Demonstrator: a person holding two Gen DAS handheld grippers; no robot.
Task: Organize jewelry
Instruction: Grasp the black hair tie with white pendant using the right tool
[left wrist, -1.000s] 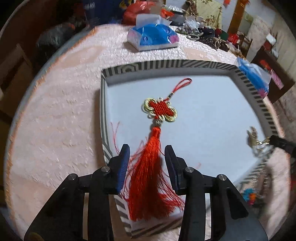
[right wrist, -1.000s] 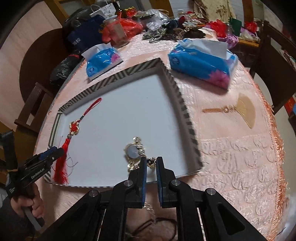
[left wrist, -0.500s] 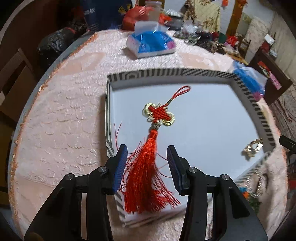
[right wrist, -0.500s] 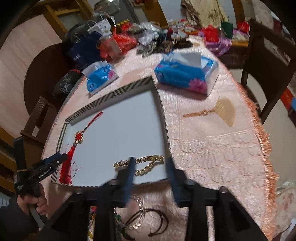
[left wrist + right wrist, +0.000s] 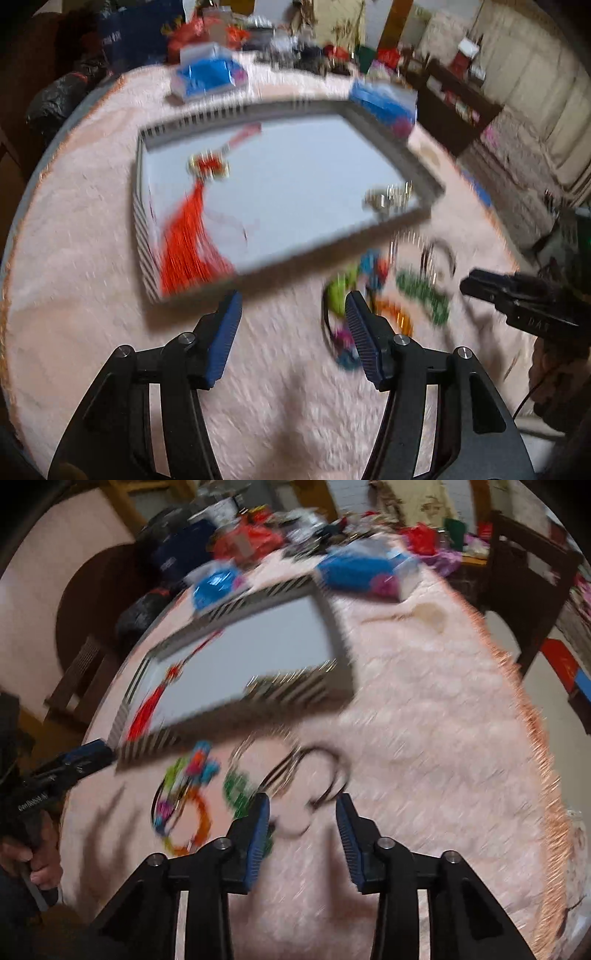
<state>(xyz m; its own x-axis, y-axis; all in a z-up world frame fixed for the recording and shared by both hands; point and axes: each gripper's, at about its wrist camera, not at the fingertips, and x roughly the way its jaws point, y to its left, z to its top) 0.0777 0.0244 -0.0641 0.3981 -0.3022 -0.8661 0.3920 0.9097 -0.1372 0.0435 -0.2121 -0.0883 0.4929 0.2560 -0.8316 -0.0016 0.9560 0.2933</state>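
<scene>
Both views are smeared with motion. The left hand-held gripper (image 5: 293, 325) hangs over bare pink tabletop (image 5: 92, 258) just off the near edge of the striped tray (image 5: 146, 258); its jaws have just been opening and stand apart with nothing between them. The right hand-held gripper (image 5: 303, 821) hovers nearer the tabletop's near edge, over a dark cord loop (image 5: 325, 771); its jaws have just been closing a little but are parted, gripping nothing. Inside the tray, the red tassel knot (image 5: 192, 240) lies along the left side and a gold bracelet (image 5: 388, 197) sits in the near right corner. Outside it, by the tray's near edge, lie a green bracelet (image 5: 236, 790), an orange bracelet (image 5: 201, 823) and a multicoloured bead piece (image 5: 199, 766).
</scene>
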